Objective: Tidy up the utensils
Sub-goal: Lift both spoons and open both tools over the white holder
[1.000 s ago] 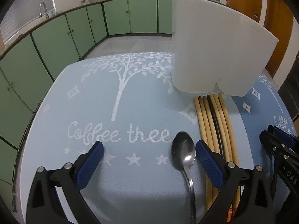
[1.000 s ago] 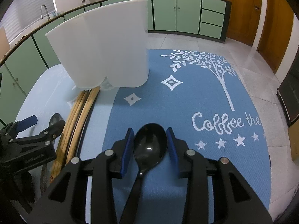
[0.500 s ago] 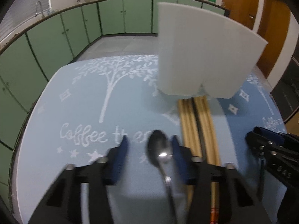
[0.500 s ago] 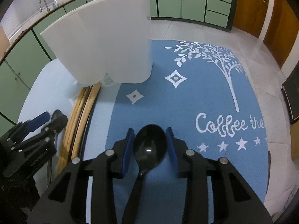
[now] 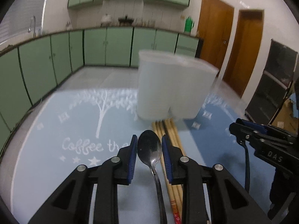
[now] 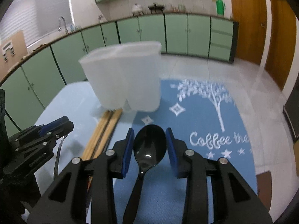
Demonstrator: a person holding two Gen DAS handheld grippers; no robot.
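Fingers (image 5: 131,160) of the left gripper (image 5: 149,158) clamp a metal spoon (image 5: 149,147); the right gripper (image 6: 149,149) grips a black spoon (image 6: 149,145). Both handles run out of frame. Chopsticks (image 5: 168,130) lie beside, ends hidden behind the blurred white holder (image 5: 173,87) on the blue-matted bench (image 5: 56,130).

A metal spoon (image 5: 149,147) stood bowl forward, clamped between blue fingers (image 5: 132,158). A black plastic spoon (image 6: 149,145) was held the same way between other blue fingers (image 6: 172,149). Wooden chopsticks (image 5: 169,130) lay side by side on the worktop, reaching the base of a white, upright utensil holder (image 6: 127,78).
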